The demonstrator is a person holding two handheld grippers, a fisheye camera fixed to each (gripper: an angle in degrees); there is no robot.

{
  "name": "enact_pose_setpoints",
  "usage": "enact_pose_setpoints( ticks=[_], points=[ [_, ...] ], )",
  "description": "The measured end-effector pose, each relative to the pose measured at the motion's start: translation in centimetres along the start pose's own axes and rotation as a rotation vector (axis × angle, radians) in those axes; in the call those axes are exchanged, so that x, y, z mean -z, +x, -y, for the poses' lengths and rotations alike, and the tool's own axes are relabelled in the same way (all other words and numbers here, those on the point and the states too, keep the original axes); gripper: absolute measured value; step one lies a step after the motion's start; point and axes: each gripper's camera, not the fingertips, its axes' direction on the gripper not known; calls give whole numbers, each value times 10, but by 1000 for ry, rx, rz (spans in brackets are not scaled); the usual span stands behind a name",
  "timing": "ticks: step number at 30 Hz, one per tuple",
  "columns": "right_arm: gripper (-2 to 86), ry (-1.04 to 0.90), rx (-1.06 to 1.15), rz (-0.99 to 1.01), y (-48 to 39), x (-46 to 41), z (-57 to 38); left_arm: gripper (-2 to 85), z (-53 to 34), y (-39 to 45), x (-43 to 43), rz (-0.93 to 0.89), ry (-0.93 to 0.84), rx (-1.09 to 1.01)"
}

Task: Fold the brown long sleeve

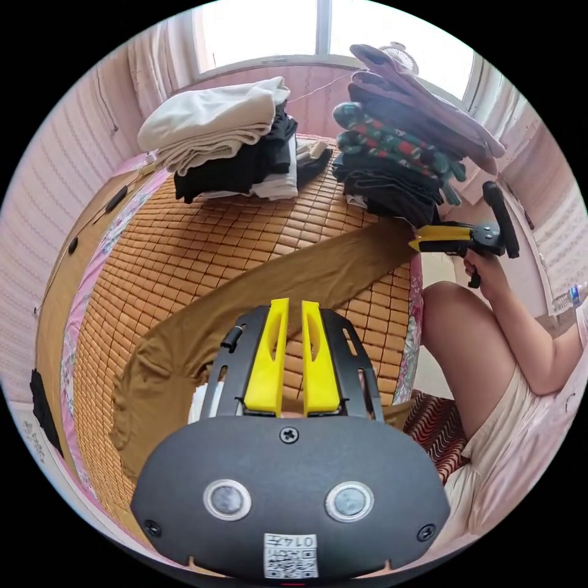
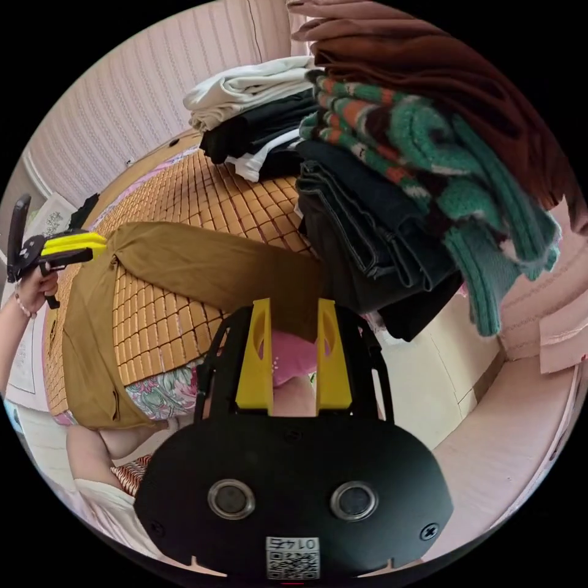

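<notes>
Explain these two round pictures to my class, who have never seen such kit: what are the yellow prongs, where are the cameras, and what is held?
A person holds a tool with two yellow jaws in each hand. A fisheye camera rides on each tool and looks out over its own jaws: the left gripper in one picture, the right gripper in the other. A woven mat carries two stacks of folded clothes. Both grippers pinch the brown long sleeve, stretched between them.
</notes>
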Motion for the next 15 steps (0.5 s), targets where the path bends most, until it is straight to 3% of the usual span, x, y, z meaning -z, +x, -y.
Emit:
enact_pose_setpoints(
  ticks=[7, 15],
  points=[
    [88, -58, -55, -19, 23, -15, -2, 68, 79, 38, -65, -18, -74, -139],
    [48, -33, -60, 39, 41, -19, -5, 67, 97, 47, -109, 0, -226, -119]
  ],
)
